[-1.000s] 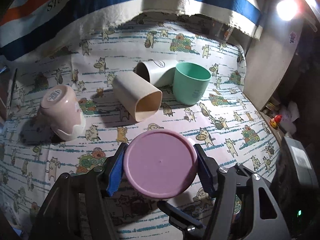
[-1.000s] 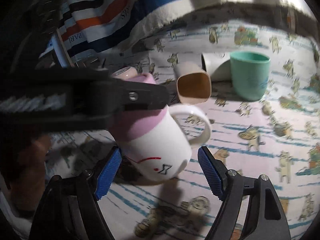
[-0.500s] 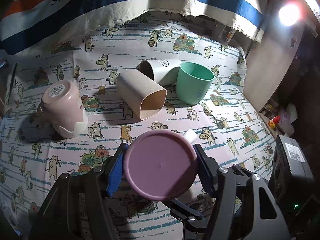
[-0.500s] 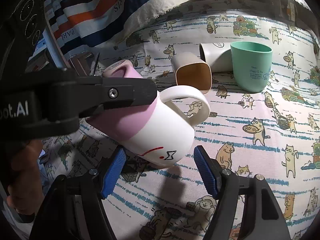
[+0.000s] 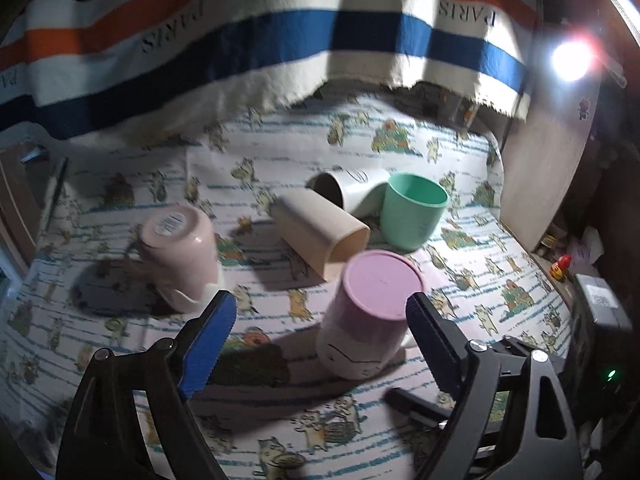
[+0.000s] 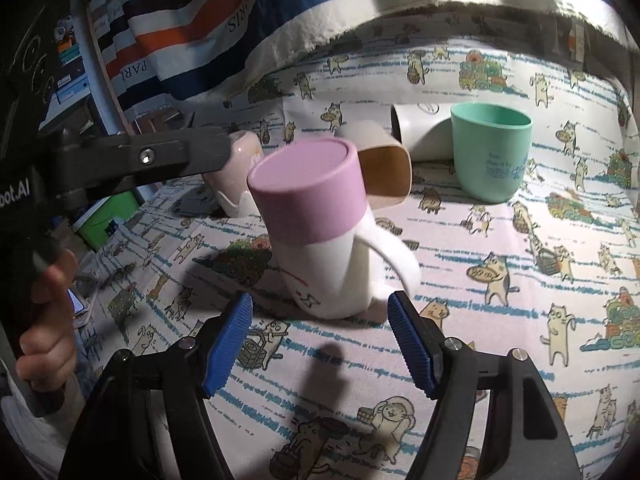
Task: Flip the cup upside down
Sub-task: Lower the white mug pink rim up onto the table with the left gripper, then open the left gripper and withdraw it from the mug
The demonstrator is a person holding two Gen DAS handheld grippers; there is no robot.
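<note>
A pink-and-white mug (image 5: 370,312) stands upside down on the cat-print cloth, pink base up, a little tilted. It also shows in the right wrist view (image 6: 320,228), handle to the right. My left gripper (image 5: 320,344) is open, its blue pads wide on either side of the mug and not touching it. My right gripper (image 6: 320,344) is open and empty, just in front of the mug. The left gripper's black arm (image 6: 132,160) shows at the left of the right wrist view.
A pale pink cup (image 5: 180,256) stands upside down at the left. A beige square cup (image 5: 320,236) and a white cup (image 5: 352,192) lie on their sides. A green cup (image 5: 412,212) stands upright. A striped cloth (image 5: 280,32) hangs behind.
My left gripper has opened and let go of the mug, which now stands upside down on the cloth. The left gripper has drawn back. The right gripper stays open.
</note>
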